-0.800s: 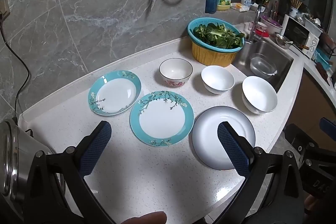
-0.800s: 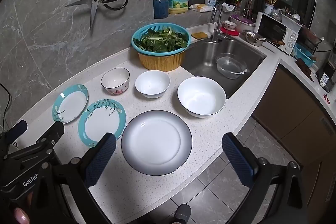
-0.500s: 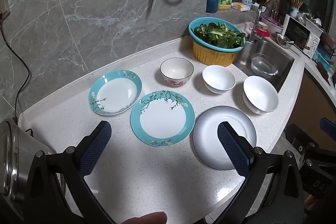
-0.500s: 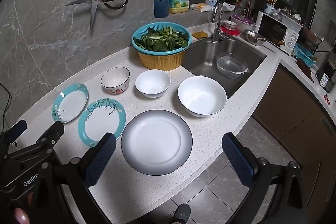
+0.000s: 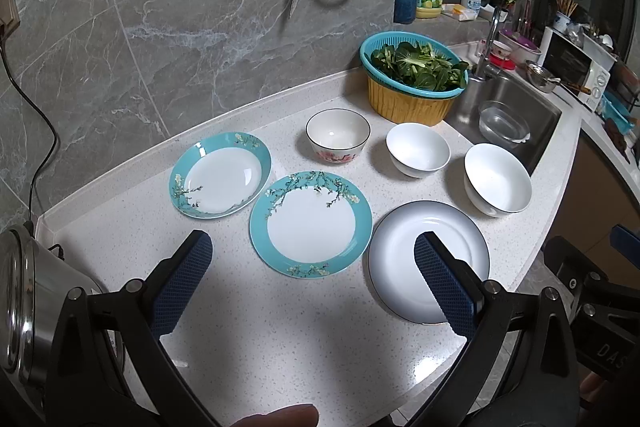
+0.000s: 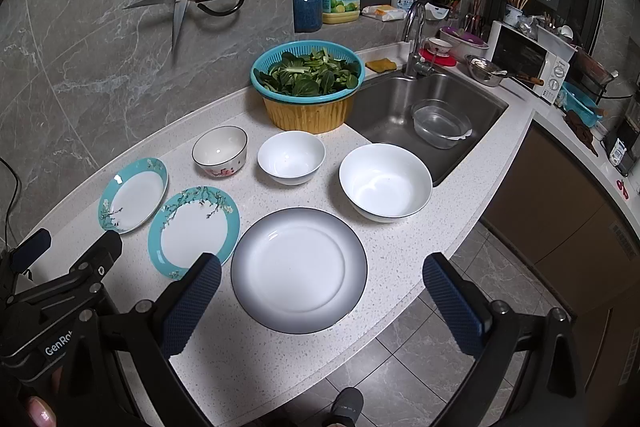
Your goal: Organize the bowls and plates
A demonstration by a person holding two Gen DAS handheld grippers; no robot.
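On the white counter (image 5: 280,339) lie two teal-rimmed flower plates, one at the back left (image 5: 221,179) (image 6: 133,194) and one nearer (image 5: 311,223) (image 6: 193,230). A grey-rimmed white plate (image 5: 404,251) (image 6: 299,269) lies at the front edge. Behind them stand a flowered bowl (image 5: 338,135) (image 6: 220,151), a small white bowl (image 5: 418,149) (image 6: 291,157) and a large white bowl (image 5: 497,179) (image 6: 385,181). My left gripper (image 5: 308,279) hovers open above the nearer teal plate. Over the grey-rimmed plate, my right gripper (image 6: 320,295) is open too. Neither holds anything.
A teal-and-yellow basket of greens (image 6: 309,83) stands behind the bowls, beside the sink (image 6: 424,107) with a glass bowl (image 6: 440,123) in it. A steel kettle (image 5: 28,311) is at the left. Scissors (image 6: 180,3) hang on the wall. The counter edge drops to the floor on the right.
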